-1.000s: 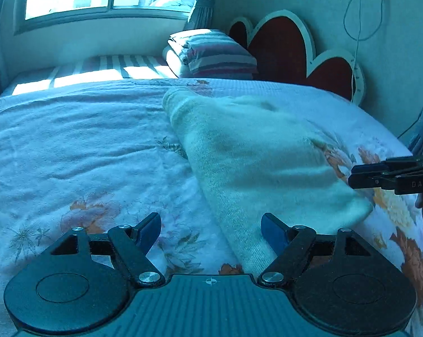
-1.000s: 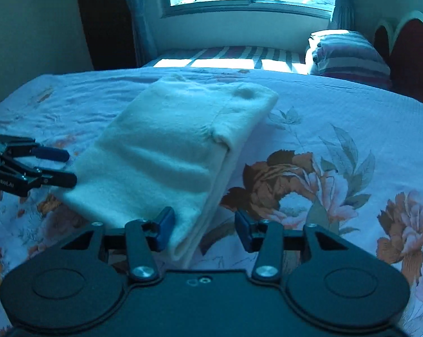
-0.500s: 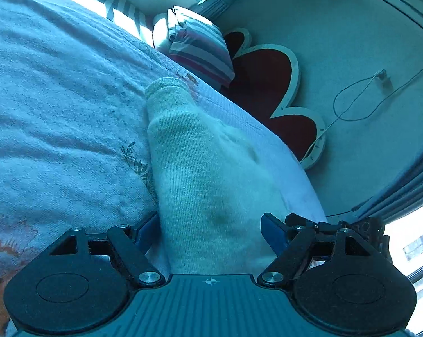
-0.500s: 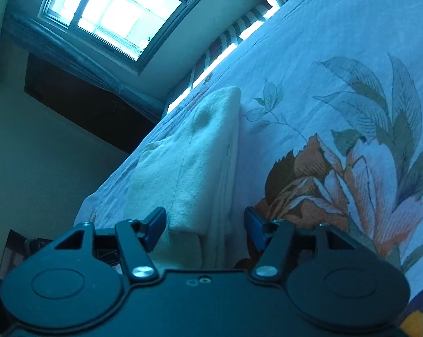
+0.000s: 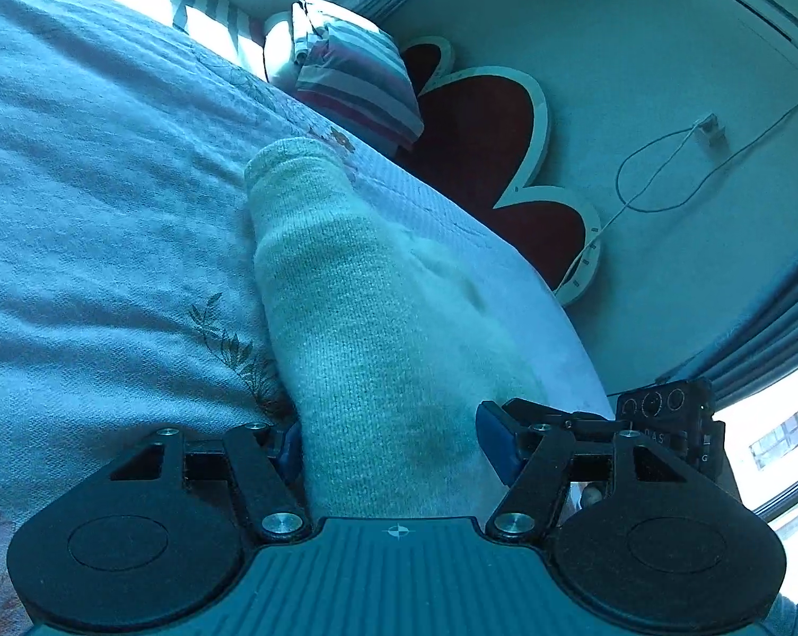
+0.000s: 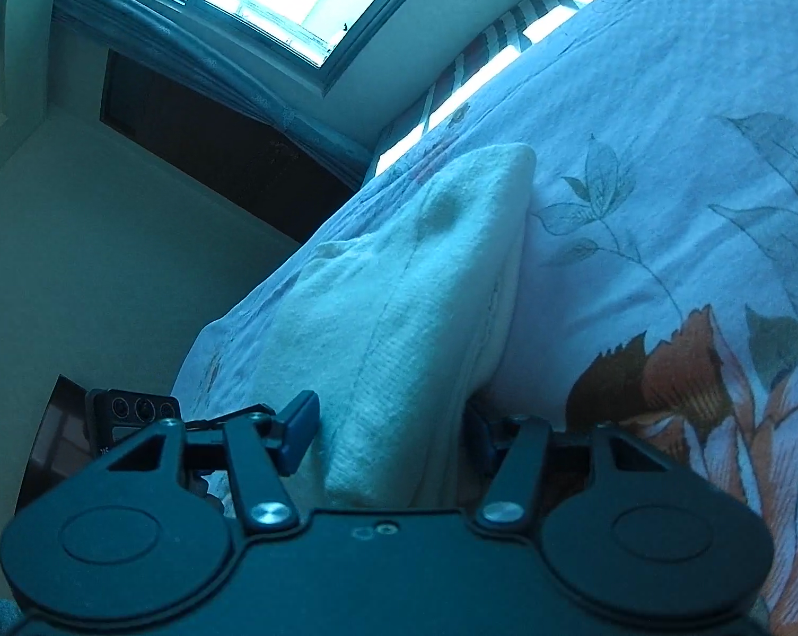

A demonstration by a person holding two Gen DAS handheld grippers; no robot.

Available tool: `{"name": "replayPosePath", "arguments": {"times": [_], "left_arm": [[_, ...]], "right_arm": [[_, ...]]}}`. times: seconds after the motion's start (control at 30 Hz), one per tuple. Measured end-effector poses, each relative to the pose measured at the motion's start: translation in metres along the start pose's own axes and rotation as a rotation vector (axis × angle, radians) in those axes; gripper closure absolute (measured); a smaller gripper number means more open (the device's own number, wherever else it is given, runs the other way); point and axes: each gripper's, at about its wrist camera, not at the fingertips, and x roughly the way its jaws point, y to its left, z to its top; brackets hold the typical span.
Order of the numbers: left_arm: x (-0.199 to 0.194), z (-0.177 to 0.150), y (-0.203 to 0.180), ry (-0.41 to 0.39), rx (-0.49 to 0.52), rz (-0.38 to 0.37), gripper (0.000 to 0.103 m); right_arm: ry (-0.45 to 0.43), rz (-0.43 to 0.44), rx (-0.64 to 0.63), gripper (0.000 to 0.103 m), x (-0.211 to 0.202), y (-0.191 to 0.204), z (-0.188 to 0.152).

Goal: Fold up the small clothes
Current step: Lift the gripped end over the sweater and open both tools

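I have both grippers at the near end of the garment [image 5: 393, 318], a pale knit piece already folded into a long strip, lying flat on the floral bedspread [image 5: 91, 222] and running away toward the striped pillow [image 5: 356, 79].

The left gripper [image 5: 393, 448] straddles the strip's near left corner and its jaws are closing. The cloth sits between them, the left pad [image 5: 292, 448] hard against the knit edge, but the right pad [image 5: 497, 445] looks to stand just clear of it — so not a grip yet. The right gripper [image 6: 388, 432] straddles the near right corner the same way, jaws closing on the layered edge; its left pad [image 6: 299, 432] has a sliver of gap and the other is buried under the fabric, so I cannot tell whether that side has bitten.

Both tools are rolled onto their sides, one pad low against the bed. As I judge it, the step is to pinch the two near corners and carry them to the far end. To do it well I want every layer caught, not just the top ply, and none of the bedspread. I should close both sides evenly, check that the stack lifts as one, then lift level so the hem stays straight and lands square.
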Motion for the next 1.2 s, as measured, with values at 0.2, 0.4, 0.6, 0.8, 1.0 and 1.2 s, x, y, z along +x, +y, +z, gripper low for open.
{"name": "replayPosePath", "arguments": {"times": [0.2, 0.4, 0.6, 0.8, 1.0, 1.2], "left_arm": [[-0.005, 0.002, -0.026, -0.021, 0.078, 0.118, 0.065], [-0.032, 0.013, -0.051, -0.073, 0.117, 0.116, 0.067], [-0.076, 0.021, -0.066, -0.127, 0.143, 0.132, 0.067], [-0.13, 0.02, -0.062, -0.197, 0.148, 0.165, 0.067], [-0.181, 0.015, -0.036, -0.24, 0.134, 0.201, 0.067], [-0.227, 0.009, 0.0, -0.264, 0.099, 0.245, 0.067]], "right_arm": [[-0.04, -0.082, -0.067, 0.07, 0.003, 0.018, -0.007], [-0.101, -0.069, -0.143, 0.071, -0.014, 0.053, -0.013], [-0.132, -0.034, -0.191, 0.071, -0.021, 0.089, -0.015], [-0.124, 0.01, -0.237, 0.071, -0.006, 0.129, -0.017], [-0.087, 0.042, -0.272, 0.071, 0.031, 0.161, -0.023], [-0.045, 0.061, -0.275, 0.071, 0.077, 0.196, -0.04]]}}
